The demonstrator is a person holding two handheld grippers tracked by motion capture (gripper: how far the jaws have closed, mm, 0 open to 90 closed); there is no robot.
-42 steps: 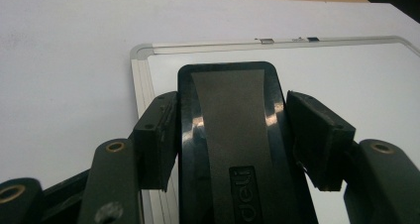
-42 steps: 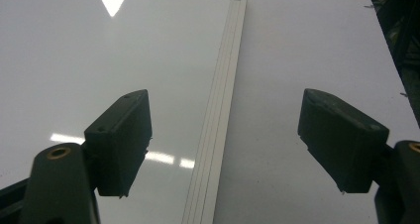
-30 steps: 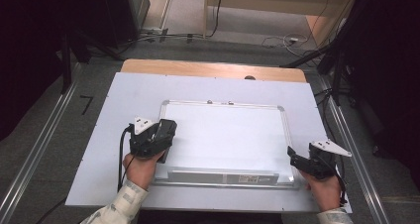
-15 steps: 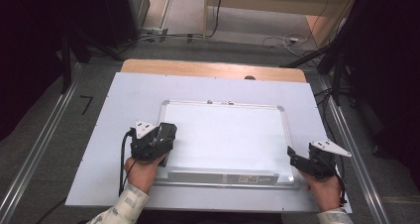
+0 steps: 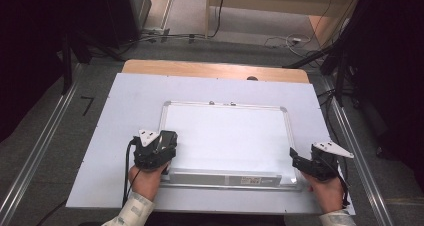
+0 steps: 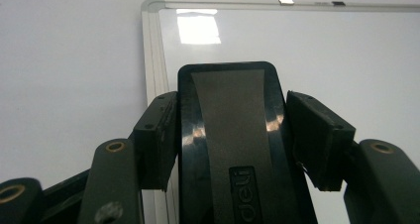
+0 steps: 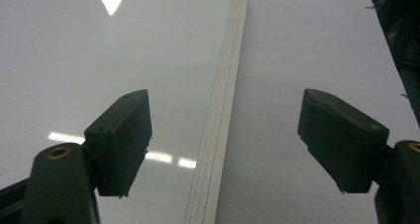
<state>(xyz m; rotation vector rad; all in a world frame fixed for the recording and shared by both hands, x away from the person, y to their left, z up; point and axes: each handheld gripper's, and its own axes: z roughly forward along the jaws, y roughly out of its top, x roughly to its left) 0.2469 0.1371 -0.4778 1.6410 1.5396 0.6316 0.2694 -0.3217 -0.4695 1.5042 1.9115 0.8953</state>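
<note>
In the high view, the left gripper (image 5: pixel 159 153) rests at the whiteboard's (image 5: pixel 225 136) 8 o'clock corner. The left gripper view shows it grasping a glossy black rectangular eraser (image 6: pixel 230 135). In the right gripper view, the right gripper (image 7: pixel 228 140) is released, straddling the ribbed metal frame.

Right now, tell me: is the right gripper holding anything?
No, the right gripper is open, with just the whiteboard edge beneath it.
</note>
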